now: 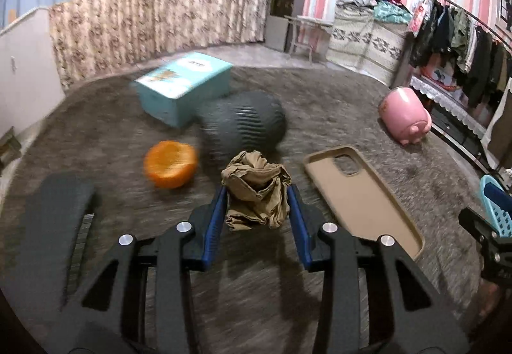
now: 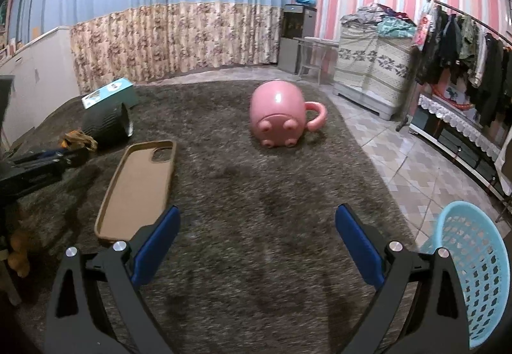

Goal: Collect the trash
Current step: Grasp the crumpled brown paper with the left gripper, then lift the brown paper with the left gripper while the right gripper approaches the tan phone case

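Left gripper [image 1: 258,194] has its blue pads clamped on both sides of a crumpled brown paper wad [image 1: 256,191]; the wad sits between the fingertips, bulging above them, over the shaggy grey-brown carpet [image 1: 336,104]. Same wad shows in the right wrist view at far left [image 2: 79,139], pinched at the tip of the left gripper's dark fingers. Right gripper [image 2: 257,226] has its jaws spread wide with nothing between them, just bare carpet [image 2: 249,194] under it. On the carpet in the left view: half an orange [image 1: 170,163], cut face up, left of the wad and apart from it; a dark grey ribbed cylinder [image 1: 246,123] lying on its side just behind the wad; a teal cardboard box [image 1: 184,87] touching or nearly touching the cylinder on its far-left side, too blurred to say which. A tan phone case [image 1: 361,197], inner side up, lies to the right of the wad, close but not touching. A pink pig-shaped mug [image 1: 406,117] lies tipped over further right; in the right view its feet and curled handle face the camera [image 2: 281,114]. A light blue perforated plastic basket [image 2: 470,271] stands at the right edge of the right view, beside that gripper's right finger, at the carpet border near the tiled floor [image 2: 400,155]. Left frame is motion-blurred.
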The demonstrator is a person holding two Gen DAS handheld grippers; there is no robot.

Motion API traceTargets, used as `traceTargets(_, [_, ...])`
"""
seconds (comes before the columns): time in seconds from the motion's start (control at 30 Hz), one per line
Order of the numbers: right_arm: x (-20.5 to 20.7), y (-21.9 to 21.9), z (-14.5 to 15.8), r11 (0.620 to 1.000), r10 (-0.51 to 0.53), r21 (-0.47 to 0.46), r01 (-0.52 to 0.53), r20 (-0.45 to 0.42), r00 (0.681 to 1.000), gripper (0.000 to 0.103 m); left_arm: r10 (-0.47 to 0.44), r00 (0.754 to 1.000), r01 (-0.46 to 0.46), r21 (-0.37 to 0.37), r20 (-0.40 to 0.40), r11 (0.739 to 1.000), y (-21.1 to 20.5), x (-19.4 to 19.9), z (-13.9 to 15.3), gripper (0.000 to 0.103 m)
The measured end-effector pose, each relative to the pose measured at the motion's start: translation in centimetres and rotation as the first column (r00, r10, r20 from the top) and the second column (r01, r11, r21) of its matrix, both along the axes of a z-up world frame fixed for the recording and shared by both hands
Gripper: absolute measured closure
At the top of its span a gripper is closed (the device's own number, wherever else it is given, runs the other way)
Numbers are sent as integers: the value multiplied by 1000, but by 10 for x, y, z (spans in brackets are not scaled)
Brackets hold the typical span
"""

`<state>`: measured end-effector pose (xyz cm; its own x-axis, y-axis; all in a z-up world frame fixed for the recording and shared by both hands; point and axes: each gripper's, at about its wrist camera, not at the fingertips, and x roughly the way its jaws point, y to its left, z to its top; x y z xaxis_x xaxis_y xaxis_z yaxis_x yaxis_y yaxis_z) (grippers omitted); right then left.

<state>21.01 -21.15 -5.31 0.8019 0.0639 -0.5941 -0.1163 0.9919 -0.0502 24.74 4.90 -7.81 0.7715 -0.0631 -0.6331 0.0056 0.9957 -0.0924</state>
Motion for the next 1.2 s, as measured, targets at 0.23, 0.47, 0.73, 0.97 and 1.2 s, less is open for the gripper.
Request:
traceTargets(0.23, [-1, 40, -8, 993, 108, -36, -109, -31, 994, 8, 109, 993, -111, 66, 43, 992, 63, -36, 5, 65])
traceTargets(0.47, [4, 81, 3, 979, 204, -3, -204, -27, 979, 7, 238, 967, -247, 101, 92, 964, 133, -56, 14, 65])
traceTargets(0.73, [29, 126, 7, 960, 277, 48, -275, -53, 959, 7, 304, 946, -306, 7, 112, 952, 166, -57, 7, 65])
traceTargets(0.97, [53, 153, -1, 960, 280, 39, -277, -83, 956, 7, 308, 946, -302, -69, 104, 951, 175, -57, -3, 65])
traceTargets(1.2, [73, 179, -2, 957, 291, 17, -291, -81, 953, 7, 340, 938, -328, -145, 68, 933, 189, -56, -14, 65])
